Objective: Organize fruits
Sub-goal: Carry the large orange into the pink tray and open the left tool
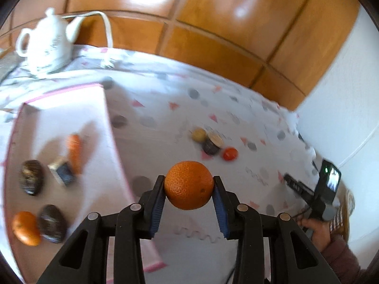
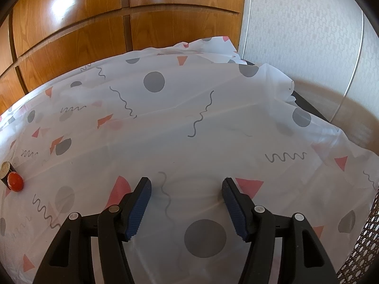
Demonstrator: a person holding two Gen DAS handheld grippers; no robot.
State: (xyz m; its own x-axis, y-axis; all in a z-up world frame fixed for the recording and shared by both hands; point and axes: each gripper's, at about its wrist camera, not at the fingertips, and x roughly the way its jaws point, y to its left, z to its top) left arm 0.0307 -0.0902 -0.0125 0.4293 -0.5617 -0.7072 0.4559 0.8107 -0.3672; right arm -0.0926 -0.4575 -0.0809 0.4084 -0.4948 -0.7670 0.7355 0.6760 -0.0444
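Orange (image 1: 188, 184) clamped between the blue pads of the left tongs (image 1: 189, 187), held clear above the counter (image 1: 165, 108), gripped across its middle so it can't roll out. Likely headed for the white tray (image 1: 66, 108) just left, which already holds another orange (image 1: 25, 228), two dark fruits, a carrot (image 1: 75, 153) and a small box. Tray wall sits between the held orange and the free spots. Right tongs (image 2: 187, 189) stand apart, empty, over bare cloth. Tomato (image 2: 15, 182), potato (image 1: 199, 135) and a dark can remain loose on the counter.
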